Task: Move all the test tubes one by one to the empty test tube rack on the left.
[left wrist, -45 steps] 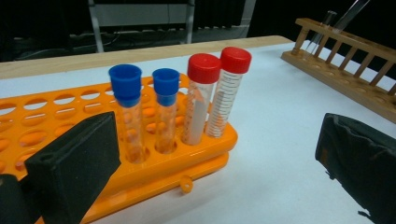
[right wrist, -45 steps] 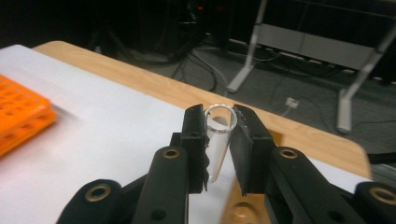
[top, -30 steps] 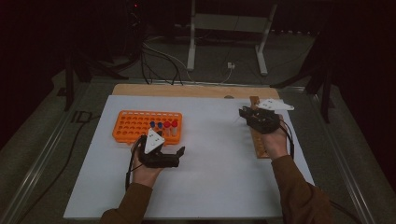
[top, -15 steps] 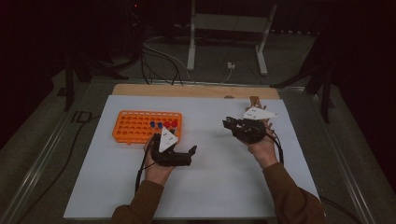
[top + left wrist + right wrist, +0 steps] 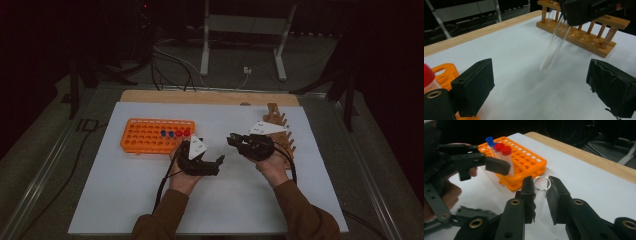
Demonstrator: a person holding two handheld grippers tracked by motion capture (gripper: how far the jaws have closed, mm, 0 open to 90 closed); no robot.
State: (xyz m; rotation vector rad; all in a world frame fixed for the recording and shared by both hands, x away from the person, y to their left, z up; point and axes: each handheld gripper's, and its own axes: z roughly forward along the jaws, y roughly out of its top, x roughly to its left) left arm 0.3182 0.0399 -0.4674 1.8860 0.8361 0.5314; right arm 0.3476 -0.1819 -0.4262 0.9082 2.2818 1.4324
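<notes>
- High view: a white surface (image 5: 150, 200) is lying under two hand-held grippers meeting near its middle.
- An orange tube rack (image 5: 150, 137) is sitting at left, a wooden rack (image 5: 285, 135) at right.
- The left hand-held gripper (image 5: 212, 165) is standing wide, its jaws having just been closing, nothing between them.
- The right hand-held gripper (image 5: 541, 186) is clamping a clear glass test tube (image 5: 552, 48) above the surface.

Clear glossy glass test tube (image 5: 554, 47), matt wooden rack (image 5: 584, 32), shiny orange plastic rack (image 5: 524, 162), matt white tabletop (image 5: 250, 200)
</notes>
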